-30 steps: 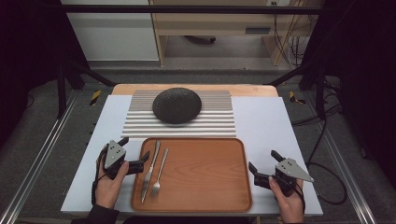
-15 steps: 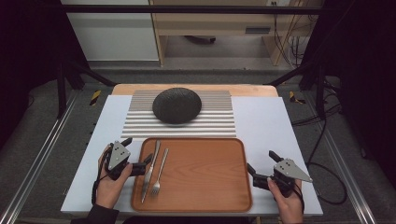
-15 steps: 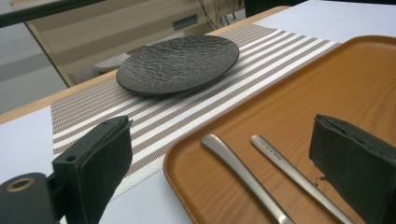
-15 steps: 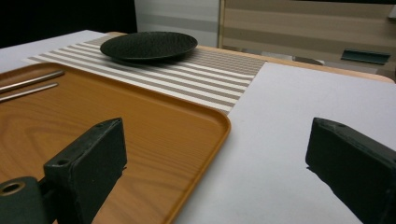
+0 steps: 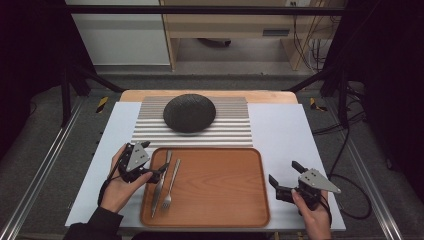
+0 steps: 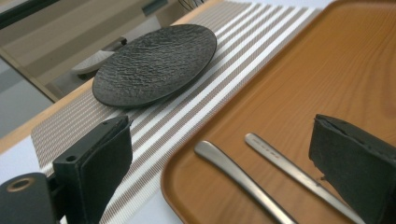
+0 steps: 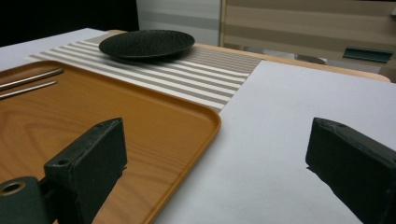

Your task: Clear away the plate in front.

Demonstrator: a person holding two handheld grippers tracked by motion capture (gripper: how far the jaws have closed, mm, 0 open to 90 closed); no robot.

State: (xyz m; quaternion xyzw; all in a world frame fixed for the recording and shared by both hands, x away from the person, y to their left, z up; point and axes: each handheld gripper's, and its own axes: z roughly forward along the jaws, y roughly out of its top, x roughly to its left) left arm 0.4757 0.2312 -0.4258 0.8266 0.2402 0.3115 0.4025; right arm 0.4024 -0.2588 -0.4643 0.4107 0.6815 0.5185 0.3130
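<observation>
Left gripper view: left gripper (image 6: 224,168), jaws apart, straddles two slim steel cutlery handles (image 6: 261,170) lying on the orange wooden tray (image 6: 327,70); judged best to lower, centre one handle, close. Right gripper (image 5: 282,187) waits open.

The left tool (image 5: 156,174) sat low in the person's left hand (image 5: 120,186), jaws spread wide and empty, forearm entering from the bottom edge. The right tool (image 5: 285,181) — gripped by the right hand (image 5: 312,212) — likewise had its jaws parted, holding nothing.
</observation>
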